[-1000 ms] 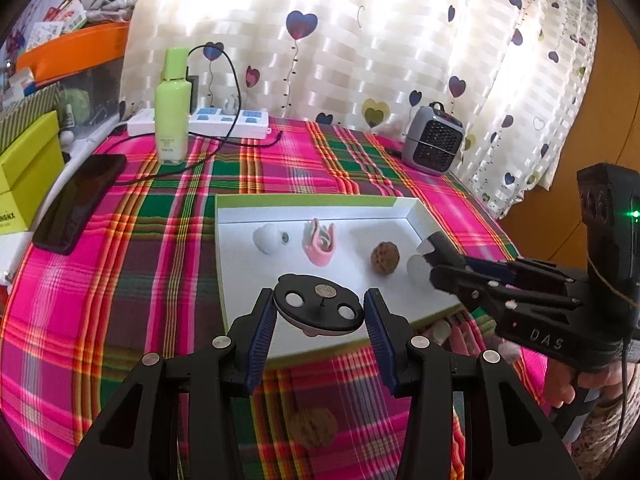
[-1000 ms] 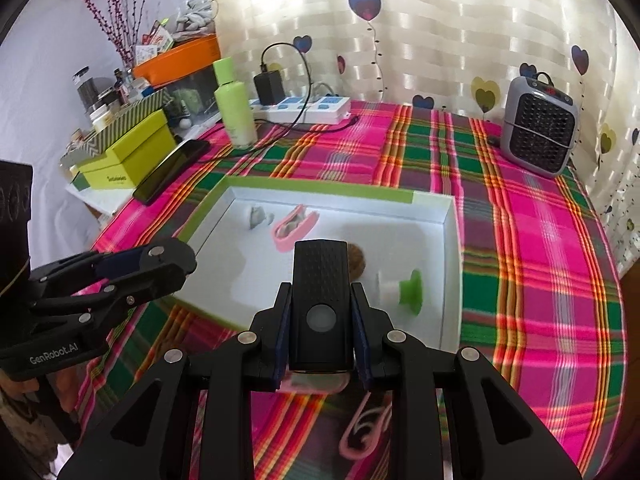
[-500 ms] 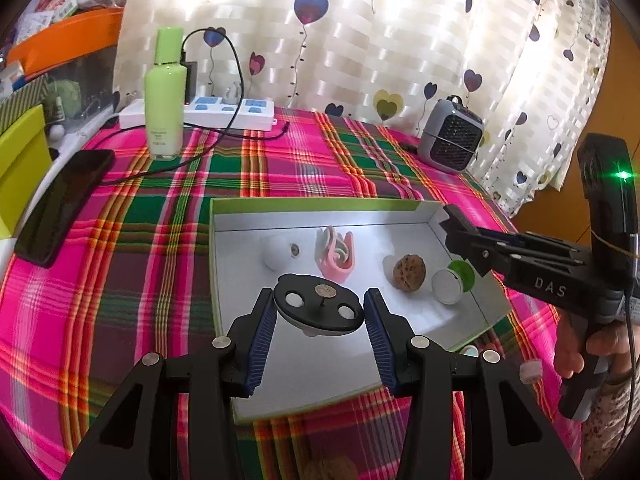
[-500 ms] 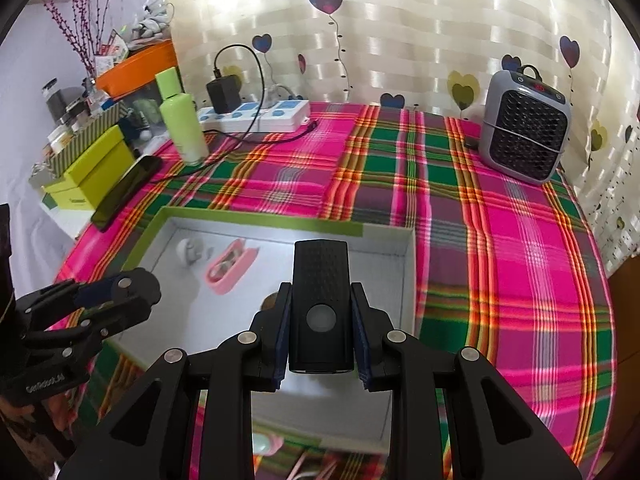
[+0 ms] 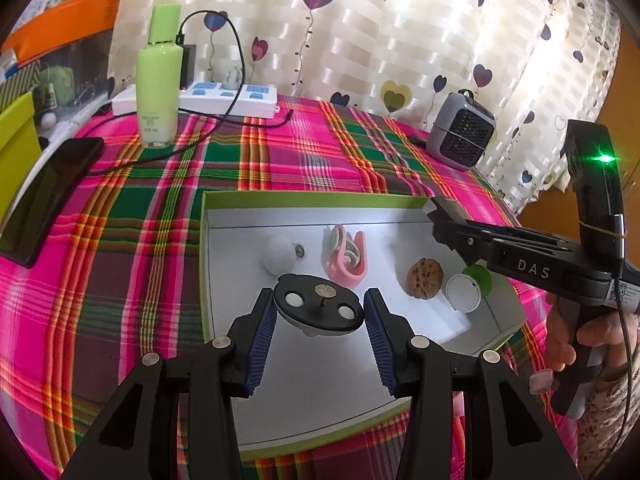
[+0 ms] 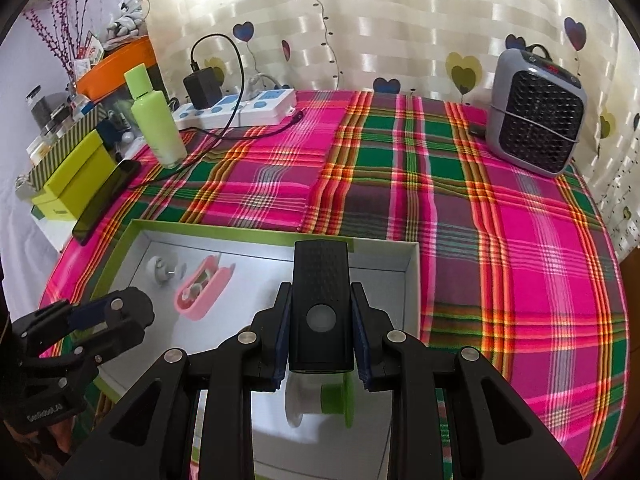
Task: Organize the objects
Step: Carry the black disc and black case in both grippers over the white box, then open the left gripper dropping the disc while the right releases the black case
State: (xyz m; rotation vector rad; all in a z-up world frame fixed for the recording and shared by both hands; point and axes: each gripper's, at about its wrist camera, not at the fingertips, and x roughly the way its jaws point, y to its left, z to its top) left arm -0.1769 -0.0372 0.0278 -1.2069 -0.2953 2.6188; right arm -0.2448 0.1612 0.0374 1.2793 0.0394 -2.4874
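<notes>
Plaid table (image 6: 500,240) (tray (image 5: 304,199), heater (image 6: 536,116), bottle (image 5: 158,92))

In the tray (image 5: 224,200), left to right — ball (image 5: 279,258), clip (image 5: 346,256), walnut (image 5: 425,280), perhaps a spool (image 5: 466,292).

A plaid-covered tabletop (image 6: 500,240) carries a grey mini heater (image 6: 538,128) at the far right, a white power strip (image 6: 236,110) with a black charger (image 6: 202,88), an upright green bottle (image 5: 158,80), and a dark phone (image 5: 44,196) beside a yellow-green box (image 6: 76,176)

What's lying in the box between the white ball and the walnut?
In the left wrist view, the pink case lies between the white ball and the walnut, on the box floor.
</notes>
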